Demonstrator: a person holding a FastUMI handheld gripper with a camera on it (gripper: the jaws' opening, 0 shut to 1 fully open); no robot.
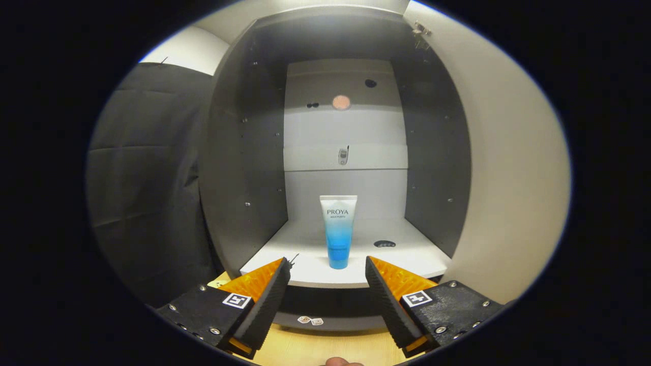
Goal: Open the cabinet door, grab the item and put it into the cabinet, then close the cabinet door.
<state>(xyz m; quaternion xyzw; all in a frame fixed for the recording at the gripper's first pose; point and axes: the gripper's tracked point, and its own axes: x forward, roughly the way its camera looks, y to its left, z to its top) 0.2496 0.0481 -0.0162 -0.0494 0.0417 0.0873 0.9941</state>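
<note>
A white and blue tube (338, 231) stands upright on its cap on the white shelf (407, 254) inside the open cabinet (244, 168). The cabinet door (508, 168) is swung wide to the right, its pale inner face showing. My gripper (328, 267) is open, just in front of the shelf's front edge, with nothing between its fingers. The tube stands a short way beyond the fingertips, in line with the gap and apart from both fingers.
The cabinet has dark side walls and a pale back panel with a small latch (343, 155). A dark round hole (384, 244) marks the shelf right of the tube. Black cloth (147, 178) hangs left of the cabinet. A wooden tabletop (315, 348) lies below the fingers.
</note>
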